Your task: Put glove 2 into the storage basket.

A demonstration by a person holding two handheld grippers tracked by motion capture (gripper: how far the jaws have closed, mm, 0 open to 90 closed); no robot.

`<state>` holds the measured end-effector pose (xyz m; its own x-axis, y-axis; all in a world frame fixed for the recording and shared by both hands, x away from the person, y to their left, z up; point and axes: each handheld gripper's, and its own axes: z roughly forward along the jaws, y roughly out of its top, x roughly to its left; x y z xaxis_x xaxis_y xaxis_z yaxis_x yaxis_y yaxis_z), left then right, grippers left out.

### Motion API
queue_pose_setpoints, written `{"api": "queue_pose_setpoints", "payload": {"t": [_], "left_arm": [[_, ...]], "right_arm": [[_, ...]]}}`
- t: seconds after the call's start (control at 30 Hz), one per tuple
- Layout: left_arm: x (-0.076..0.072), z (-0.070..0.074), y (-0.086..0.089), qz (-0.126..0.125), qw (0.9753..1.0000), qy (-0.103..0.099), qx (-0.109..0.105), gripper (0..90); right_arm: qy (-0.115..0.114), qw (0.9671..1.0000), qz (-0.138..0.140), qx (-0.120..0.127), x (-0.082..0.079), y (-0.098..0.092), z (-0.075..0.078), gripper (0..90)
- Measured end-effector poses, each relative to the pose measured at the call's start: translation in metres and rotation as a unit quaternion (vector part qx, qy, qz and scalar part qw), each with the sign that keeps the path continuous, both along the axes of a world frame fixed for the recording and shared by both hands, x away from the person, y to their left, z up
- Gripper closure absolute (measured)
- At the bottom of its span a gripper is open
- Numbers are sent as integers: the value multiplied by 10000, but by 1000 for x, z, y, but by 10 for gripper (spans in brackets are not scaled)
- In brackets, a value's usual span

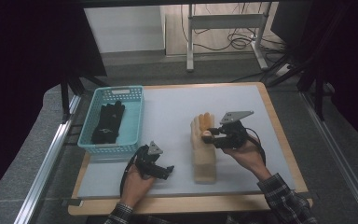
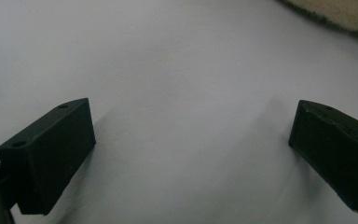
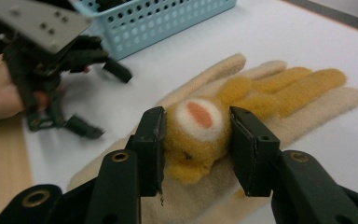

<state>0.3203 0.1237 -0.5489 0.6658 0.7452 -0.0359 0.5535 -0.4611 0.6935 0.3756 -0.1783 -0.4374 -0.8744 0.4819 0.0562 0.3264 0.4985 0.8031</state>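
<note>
A beige fuzzy glove (image 1: 202, 156) lies flat on the white mat, fingers pointing away; it also shows in the right gripper view (image 3: 307, 107). On its palm sits a yellow fuzzy part (image 3: 193, 116) with a round white-and-orange patch, and yellow fingers run out over the beige ones. My right gripper (image 3: 196, 140) is shut on that yellow part, one jaw on each side; from above it (image 1: 210, 136) sits over the glove's middle. My left gripper (image 1: 166, 171) hovers low over bare mat left of the glove, jaws wide apart (image 2: 191, 140) with nothing between them.
A turquoise basket (image 1: 133, 122) holding black gloves (image 1: 107, 123) stands at the mat's left rear. The white mat (image 1: 177, 107) covers a wooden board. The left gripper (image 3: 103, 100) also appears at the upper left of the right gripper view. A glove edge (image 2: 335, 11) shows in the left gripper view.
</note>
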Motion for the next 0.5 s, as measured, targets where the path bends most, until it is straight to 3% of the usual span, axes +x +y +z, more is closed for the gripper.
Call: {"api": "queue_pose_setpoints", "payload": {"t": [0.27,0.5], "left_arm": [[0,0,0,2,10000,-6,-1,5],[0,0,0,12,10000,2,-7,5]], "right_arm": [[215,9998,-26,35,-24,-5,-22,567],[319,9993,-186,-30,-22,-4,-45,566]]}}
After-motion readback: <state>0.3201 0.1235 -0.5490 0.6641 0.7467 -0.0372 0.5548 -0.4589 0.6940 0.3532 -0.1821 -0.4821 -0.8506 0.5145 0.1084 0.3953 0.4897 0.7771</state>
